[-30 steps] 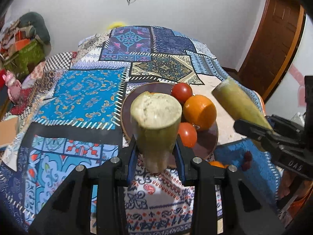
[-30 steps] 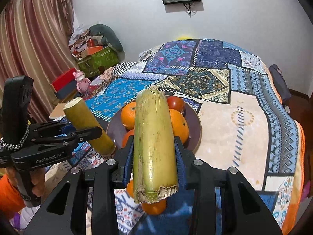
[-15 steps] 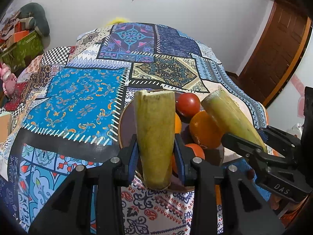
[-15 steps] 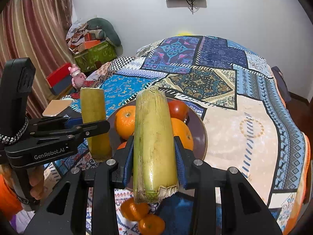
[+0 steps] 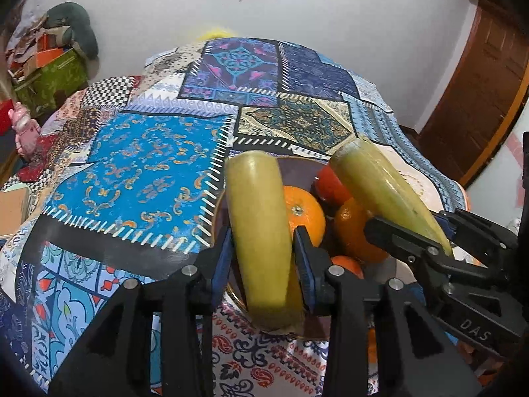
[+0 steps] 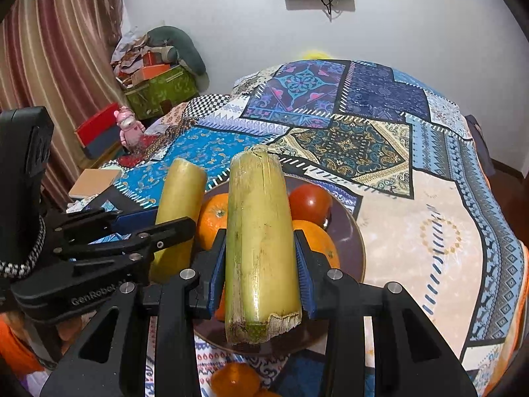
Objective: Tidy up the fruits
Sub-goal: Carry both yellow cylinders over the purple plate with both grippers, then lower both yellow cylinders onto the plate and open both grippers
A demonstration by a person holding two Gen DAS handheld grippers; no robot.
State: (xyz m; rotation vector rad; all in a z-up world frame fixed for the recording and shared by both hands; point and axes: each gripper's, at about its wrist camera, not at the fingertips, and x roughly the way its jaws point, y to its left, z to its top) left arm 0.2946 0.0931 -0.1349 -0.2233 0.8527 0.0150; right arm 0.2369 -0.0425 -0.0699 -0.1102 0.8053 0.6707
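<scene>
My left gripper (image 5: 263, 261) is shut on a yellow-green sugarcane piece (image 5: 258, 218), held over the near left rim of a dark brown plate (image 5: 299, 168). My right gripper (image 6: 261, 261) is shut on a second sugarcane piece (image 6: 259, 231), held over the same plate (image 6: 350, 235). The plate holds oranges (image 5: 305, 213) (image 6: 213, 220) and red tomatoes (image 5: 332, 187) (image 6: 309, 201). Each gripper shows in the other's view: the right one (image 5: 439, 248) at the right, the left one (image 6: 132, 238) at the left.
A patchwork cloth (image 5: 142, 165) covers the round table. Loose small oranges (image 6: 234, 378) lie on the cloth before the plate. A pink toy (image 6: 127, 129), boxes and clutter (image 6: 158, 79) stand off the left side. A wooden door (image 5: 479, 92) is at the right.
Both grippers moved forward and lower over the plate with their sugarcane pieces. The left piece tilted from near upright to pointing forward. The two pieces came closer together.
</scene>
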